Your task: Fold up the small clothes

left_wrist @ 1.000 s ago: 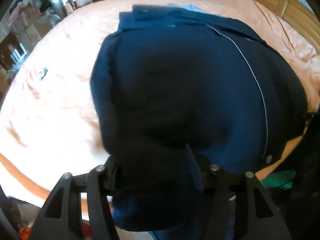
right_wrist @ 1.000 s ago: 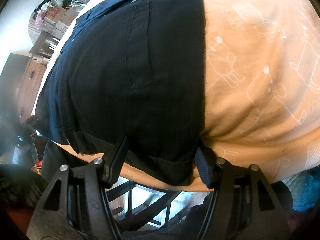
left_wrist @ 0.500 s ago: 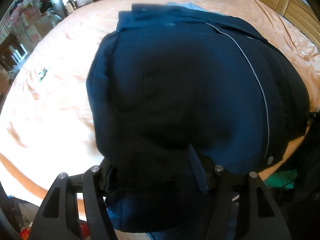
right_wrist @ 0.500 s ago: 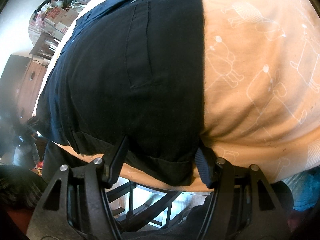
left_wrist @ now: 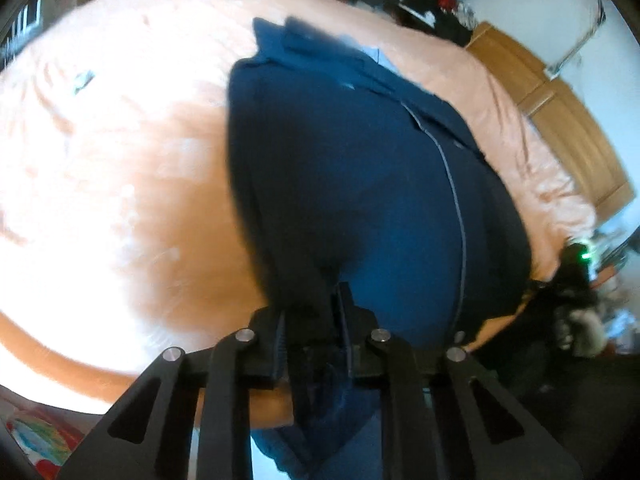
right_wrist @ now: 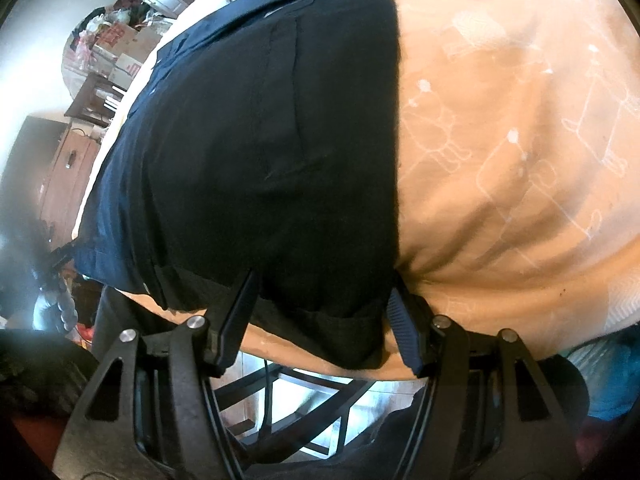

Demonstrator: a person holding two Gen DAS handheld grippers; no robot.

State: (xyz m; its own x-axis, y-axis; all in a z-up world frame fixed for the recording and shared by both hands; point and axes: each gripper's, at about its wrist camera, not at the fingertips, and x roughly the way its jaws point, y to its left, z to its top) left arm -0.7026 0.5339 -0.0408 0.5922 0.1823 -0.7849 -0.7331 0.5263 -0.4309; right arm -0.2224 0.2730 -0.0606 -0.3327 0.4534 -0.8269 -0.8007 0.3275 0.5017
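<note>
Left wrist view: the left gripper (left_wrist: 316, 316) is pinched tight on the near hem of the navy shirt (left_wrist: 360, 200). The right gripper (right_wrist: 322, 312) stands wide apart — its fingers straddle the shirt's other corner. The shirt lies spread on the orange bedsheet (right_wrist: 500, 140) — a wooden headboard (left_wrist: 560, 120) beyond.

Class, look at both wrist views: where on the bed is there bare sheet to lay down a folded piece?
Bare orange sheet lies left of the navy garment, apart from one small object. More printed sheet lies right of the garment. The near edge is crowded: the left claw pinches cloth, the right claw straddles the hem.
</note>
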